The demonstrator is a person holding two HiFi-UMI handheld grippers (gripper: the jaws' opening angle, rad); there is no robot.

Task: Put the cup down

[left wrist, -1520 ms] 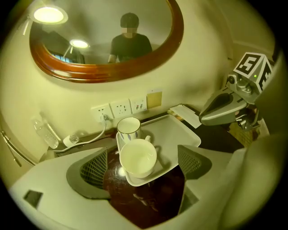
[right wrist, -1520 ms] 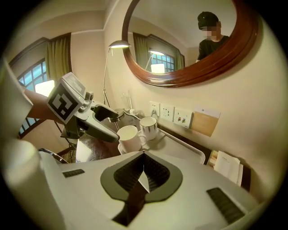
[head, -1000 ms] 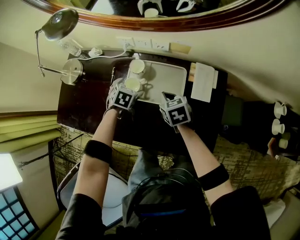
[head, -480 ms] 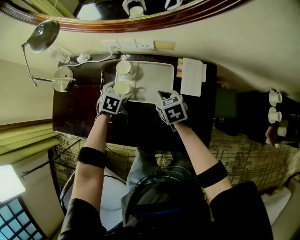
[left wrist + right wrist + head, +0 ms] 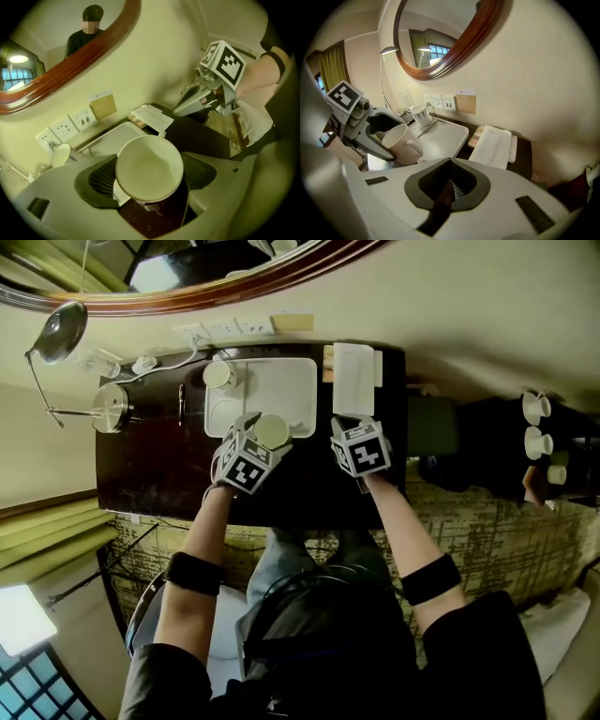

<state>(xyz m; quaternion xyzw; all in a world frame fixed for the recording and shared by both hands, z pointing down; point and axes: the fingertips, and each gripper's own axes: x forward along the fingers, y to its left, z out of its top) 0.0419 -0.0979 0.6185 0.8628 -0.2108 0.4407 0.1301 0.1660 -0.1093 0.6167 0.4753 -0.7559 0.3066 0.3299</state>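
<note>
Here, in the head view, a white ceramic cup (image 5: 273,429) is gripped between the fingers of the left gripper (image 5: 265,435), over the near edge of a white rectangular tray (image 5: 281,381) on a dark wooden table (image 5: 155,465). A second white cup (image 5: 217,374) is seen at the tray's far left corner, well beyond the fingertips. The right gripper (image 5: 337,424) is held just short of a white sheet of paper (image 5: 353,379).

In the left gripper view, the cup's round mouth is seen from above, filling the space between the dark meshed pads (image 5: 100,179); the jaws have just been closing on it. The right gripper is seen beyond the fingertips, up to the right.

In the right gripper view, the fingers (image 5: 458,182) are pressed together with nothing between them. Left of them, the cup is seen clamped and tilted in the left gripper.
</note>
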